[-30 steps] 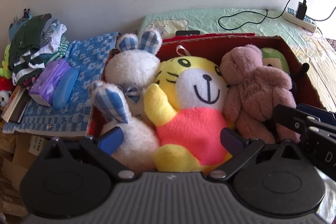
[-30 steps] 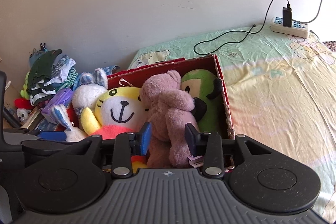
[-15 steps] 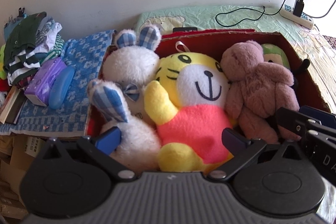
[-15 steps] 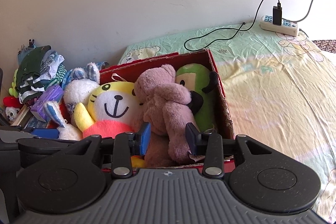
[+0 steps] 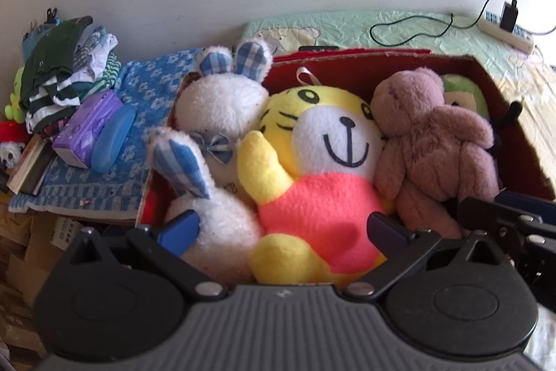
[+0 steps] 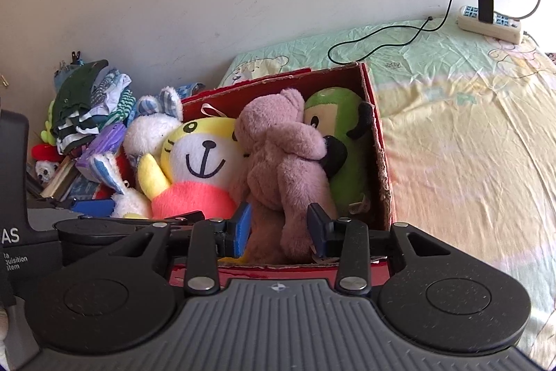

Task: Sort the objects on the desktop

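Left wrist view: set close over the near-left edge of the red cardboard box (image 5: 500,99), looking steeply down and forward along its fingers into the box, toward the wall; yellow tiger plush (image 5: 323,162) filling the centre, right beside the lens; towel and clothes pile left of the box. Right wrist view: placed at the near-right edge of the red cardboard box (image 6: 377,141), slightly farther back, tilted down less, facing the same wall; bedsheet and power strip (image 6: 490,23) right of the box. Shared by both: the box, its plush toys, the power strip, the clothes pile.
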